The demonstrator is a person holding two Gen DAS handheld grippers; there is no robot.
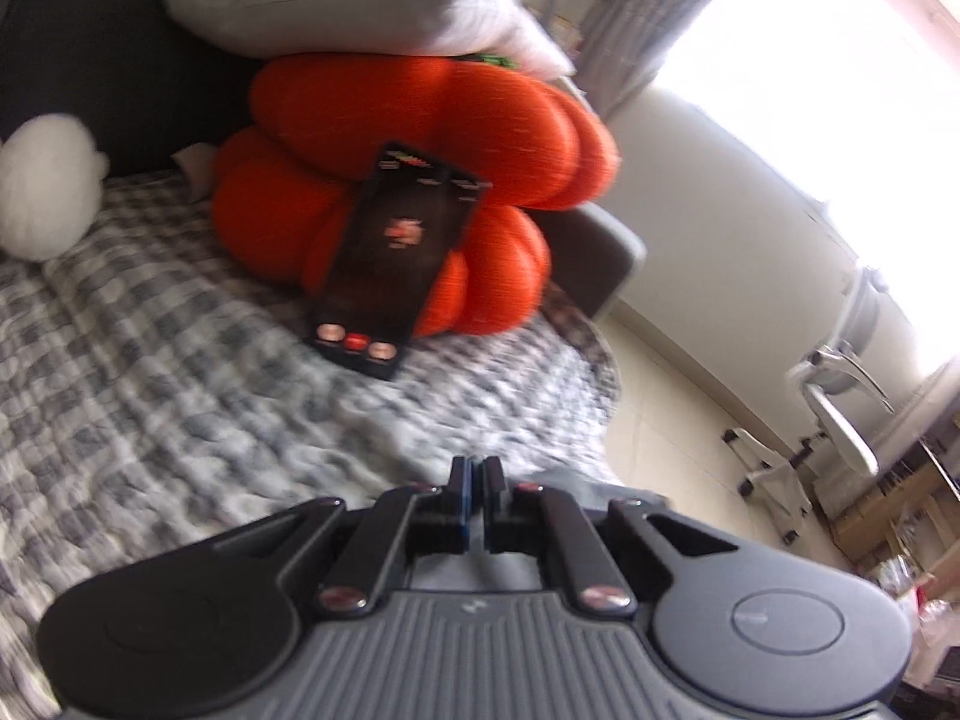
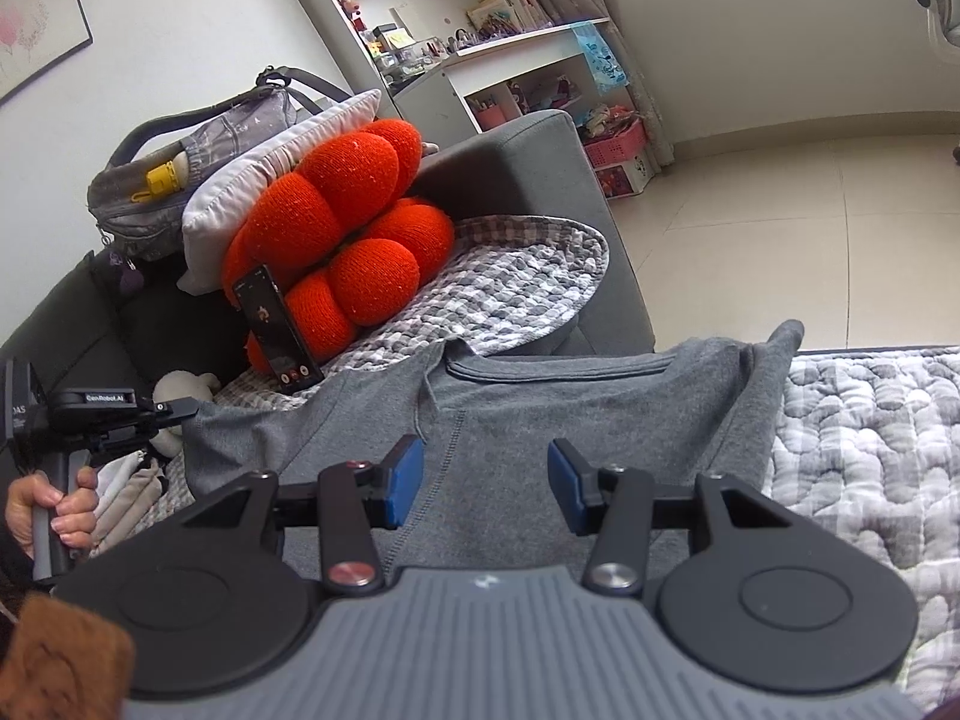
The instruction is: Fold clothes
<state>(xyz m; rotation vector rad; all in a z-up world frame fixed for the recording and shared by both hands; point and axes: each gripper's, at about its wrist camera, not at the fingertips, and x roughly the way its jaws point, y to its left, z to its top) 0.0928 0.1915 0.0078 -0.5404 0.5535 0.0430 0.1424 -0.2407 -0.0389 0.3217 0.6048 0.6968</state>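
Grey is most of what you get here: a grey sweatshirt (image 2: 540,414) spread flat on the checked quilt (image 2: 864,438), collar toward the sofa end, with its near edge running under the right gripper (image 2: 485,483). I'd guess it's laid out like that so the sleeves and sides can be folded in one at a time.

The right gripper hangs just above the middle of the shirt with its jaws about half open and nothing between them, only cloth underneath. Looks like it's waiting its turn.

The left gripper (image 1: 478,480) has its jaws pressed together. In its own view I can't see any fabric caught between the blue pads, just a sliver of grey down below them, so whether it has pinched the shirt I honestly can't tell. It points across the quilt at the orange knotted cushion (image 1: 414,180) and the phone (image 1: 396,258) propped against it, screen lit. My guess is the phone is leaned there so it can be seen while working.

What's handy is how the views split. The right one shows the whole shirt, plus the person's hand (image 2: 48,510) gripping the left handle off by the shirt's left edge. The left one misses the shirt almost entirely but catches the window and a white chair (image 1: 834,432) on the floor.
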